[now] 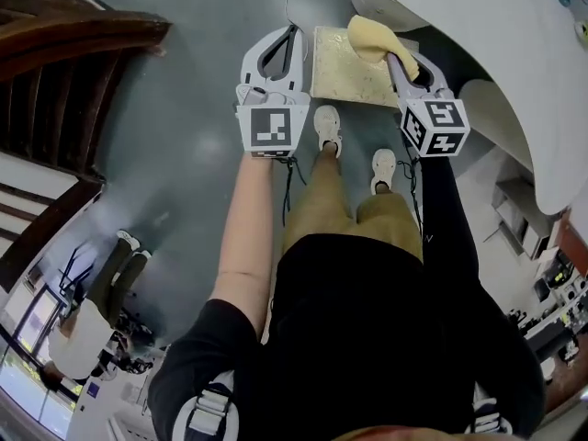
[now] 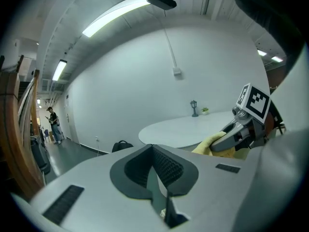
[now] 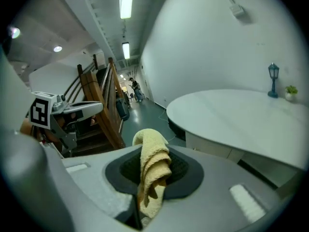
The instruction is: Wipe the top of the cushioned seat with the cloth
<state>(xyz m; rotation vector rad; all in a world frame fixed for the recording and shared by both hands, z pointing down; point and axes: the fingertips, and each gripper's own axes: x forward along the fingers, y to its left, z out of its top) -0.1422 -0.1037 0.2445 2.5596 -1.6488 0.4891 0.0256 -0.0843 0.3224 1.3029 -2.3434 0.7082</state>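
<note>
Shoes: 2 pale shoes [image 1: 328, 127] on the grey floor [image 1: 184, 108], nearest to the person, the left one set a little farther out.
Marker cubes: 2, 1 on each tool, both level with the shoes.
Left gripper [image 1: 292, 33]: there it is at left, jaws pressed together with nothing between them; its own view [image 2: 155, 175] shows only the thin seam where they meet.
Right gripper [image 1: 393, 58]: jaws clamped on 1 cloth [image 1: 372, 37], which bunches up between the dark pads in its own view [image 3: 153, 166].
Cushioned seat [image 1: 344, 73]: 1 square beige pad just beyond the shoes, between the 2 tools.
Cloth position: yellow and crumpled, over the seat's far right corner; whether it touches the top, I cannot tell.
Table [image 1: 478, 26]: 1 big white round top at far right, its edge just beside the seat.
On the table: 1 small lamp post [image 3: 273, 79] and 1 tiny plant [image 3: 291, 91], near each other at the far rim.
Staircase [image 1: 55, 53]: 1 dark wooden flight, far left.
</note>
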